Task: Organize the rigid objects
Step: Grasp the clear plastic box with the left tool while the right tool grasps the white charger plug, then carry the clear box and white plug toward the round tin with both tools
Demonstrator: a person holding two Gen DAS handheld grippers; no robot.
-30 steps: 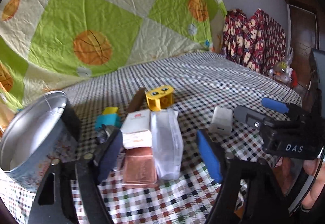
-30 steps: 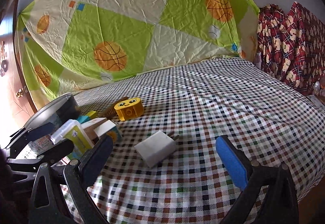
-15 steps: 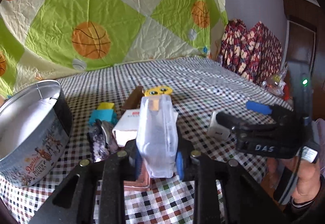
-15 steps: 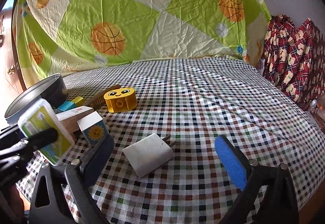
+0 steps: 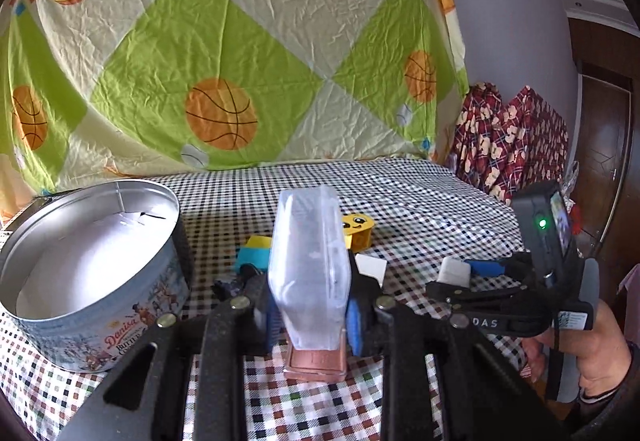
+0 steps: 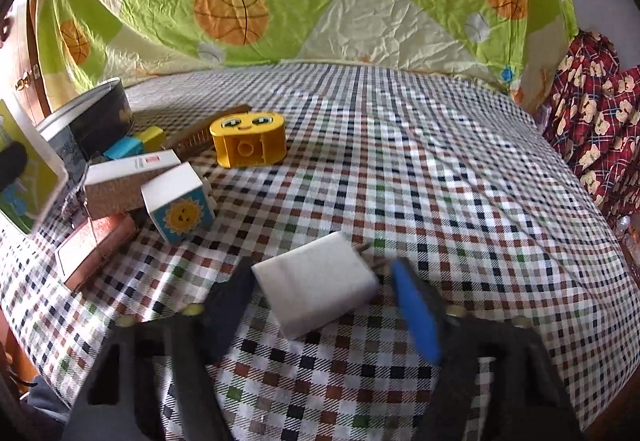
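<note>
My left gripper (image 5: pixel 310 317) is shut on a translucent white plastic case (image 5: pixel 308 269) and holds it upright above the checked tablecloth (image 5: pixel 420 201). The case's green-yellow label face (image 6: pixel 24 177) shows at the left edge of the right wrist view. My right gripper (image 6: pixel 320 305) is low over a white plug charger (image 6: pixel 316 289) lying on the cloth. Its jaws are closing with the charger between them, and a small gap remains at the blue pad (image 6: pixel 416 313). From the left wrist view the charger (image 5: pixel 454 271) sits between the right gripper's fingertips.
An open round biscuit tin (image 5: pixel 92 269) stands at the left. Beside it lie a copper box (image 6: pixel 96 245), a white-and-pink box (image 6: pixel 128 177), a sun cube (image 6: pixel 180 207), a yellow smiley block (image 6: pixel 248 139) and a blue-yellow block (image 6: pixel 134 143). A person's hand (image 5: pixel 596 357) holds the right gripper.
The left gripper shut on the translucent case and lifted it off the pile. The right gripper came down over the white charger and its jaws narrowed around it.
</note>
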